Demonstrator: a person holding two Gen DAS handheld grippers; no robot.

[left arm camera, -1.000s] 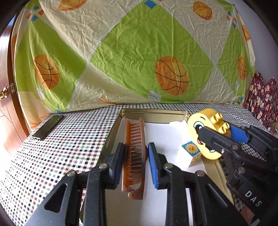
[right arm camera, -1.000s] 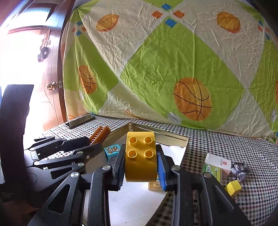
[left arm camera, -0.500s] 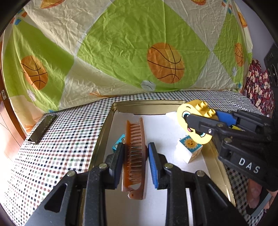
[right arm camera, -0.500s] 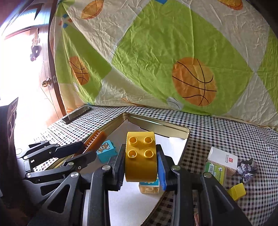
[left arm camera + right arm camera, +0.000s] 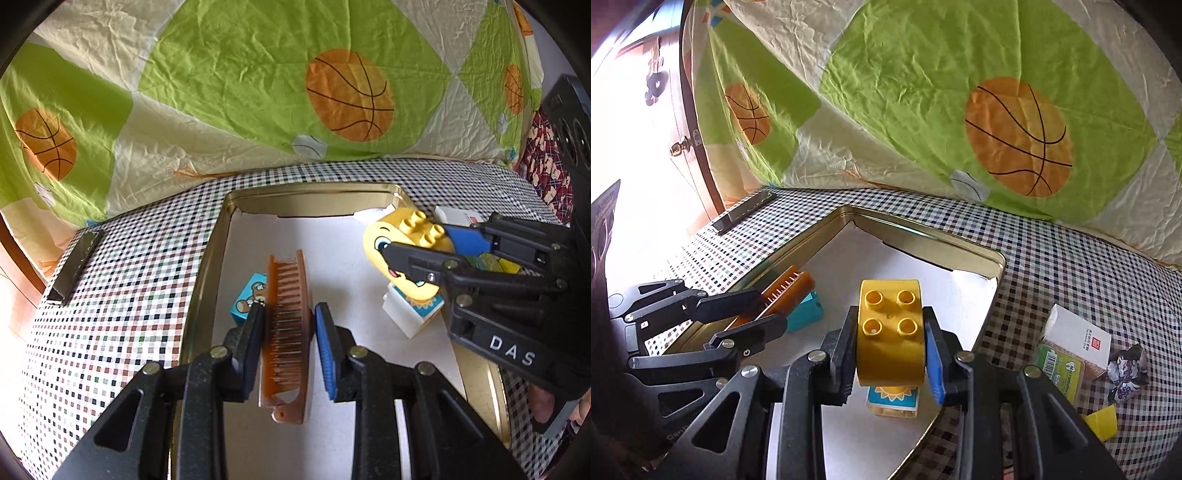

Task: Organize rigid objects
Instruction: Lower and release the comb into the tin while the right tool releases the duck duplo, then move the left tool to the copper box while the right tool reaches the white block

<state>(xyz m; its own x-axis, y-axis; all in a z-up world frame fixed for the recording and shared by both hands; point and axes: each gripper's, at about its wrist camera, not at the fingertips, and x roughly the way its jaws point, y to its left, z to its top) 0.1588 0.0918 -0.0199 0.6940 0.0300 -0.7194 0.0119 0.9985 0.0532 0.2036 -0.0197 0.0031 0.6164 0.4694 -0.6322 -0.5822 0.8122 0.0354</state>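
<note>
Comb (image 5: 286,325) was pinched by the left tool (image 5: 290,332) over the tin (image 5: 207,266); at 3 o'clock, a yellow brick (image 5: 891,332) was gripped by the right tool (image 5: 891,354).

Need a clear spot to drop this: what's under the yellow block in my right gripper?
A white block with a sun picture sits on the tray directly below the yellow block. The yellow block and gripper hide its back half.
</note>
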